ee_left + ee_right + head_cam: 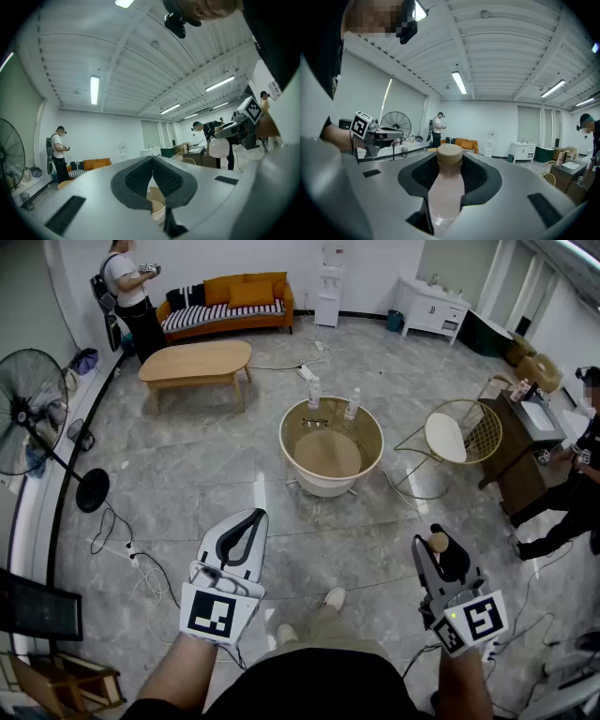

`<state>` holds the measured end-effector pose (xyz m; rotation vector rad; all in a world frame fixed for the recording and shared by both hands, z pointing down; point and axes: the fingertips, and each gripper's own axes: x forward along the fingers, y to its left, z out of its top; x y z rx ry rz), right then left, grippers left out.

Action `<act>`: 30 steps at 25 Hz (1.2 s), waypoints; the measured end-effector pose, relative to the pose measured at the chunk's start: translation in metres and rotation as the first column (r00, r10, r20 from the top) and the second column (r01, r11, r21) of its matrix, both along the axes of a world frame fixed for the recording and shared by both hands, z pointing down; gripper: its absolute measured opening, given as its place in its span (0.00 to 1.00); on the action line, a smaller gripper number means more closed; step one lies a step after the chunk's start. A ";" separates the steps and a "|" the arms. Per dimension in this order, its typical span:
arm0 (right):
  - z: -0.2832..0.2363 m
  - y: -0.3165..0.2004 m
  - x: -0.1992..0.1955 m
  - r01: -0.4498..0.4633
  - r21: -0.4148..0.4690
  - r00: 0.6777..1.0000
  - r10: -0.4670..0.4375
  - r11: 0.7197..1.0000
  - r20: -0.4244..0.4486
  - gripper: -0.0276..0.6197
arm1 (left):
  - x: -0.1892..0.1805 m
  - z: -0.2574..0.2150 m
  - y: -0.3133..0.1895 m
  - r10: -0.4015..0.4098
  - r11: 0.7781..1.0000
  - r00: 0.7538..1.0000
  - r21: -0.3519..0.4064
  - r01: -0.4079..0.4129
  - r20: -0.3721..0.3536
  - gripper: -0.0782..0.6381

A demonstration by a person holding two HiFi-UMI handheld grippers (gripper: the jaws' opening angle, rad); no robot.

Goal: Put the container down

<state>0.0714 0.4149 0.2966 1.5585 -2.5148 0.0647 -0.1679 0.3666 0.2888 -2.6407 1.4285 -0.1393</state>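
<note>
1. The grey floor (187,484) is the biggest thing here. The person's feet show at 6 o'clock in the head view.
2. A round surface (292,418) with a high cream rim stands straight ahead at 12 o'clock, well apart from both grippers. Two small bottles (314,393) stand at its far rim.
3. The left gripper (251,518) is at 7 o'clock. Its jaws are squeezed together with nothing in them.
4. The right gripper (445,563) is at 5 o'clock. It is clenched around the container (448,197), a clear bottle with pinkish drink inside. The bottle lies along the jaws, up in the air and far from the round surface.
5. The tan cap (449,156) pokes out past the jaw tips, pointing away from the person.
6. How to do it well, I think:
   - Walk closer first.
   - Turn the bottle so its bottom faces down.
   - Pick a bare spot in the middle, away from the two small bottles.
   - Lower it slowly until the bottom sits flat.
   - Only then let go, and pull the gripper away gently so the bottle does not tip.
</note>
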 end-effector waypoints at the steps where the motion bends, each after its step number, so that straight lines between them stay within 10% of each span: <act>1: 0.000 -0.005 0.000 0.002 0.000 1.000 -0.002 1.000 -0.002 0.27 | 0.001 0.000 -0.004 -0.001 1.000 1.000 0.001 0.001 0.001 0.13; 30: 0.034 -0.116 0.042 0.048 -0.059 0.999 -0.048 0.997 -0.002 0.27 | 0.039 0.026 -0.110 -0.065 0.995 0.998 -0.073 0.063 -0.021 0.13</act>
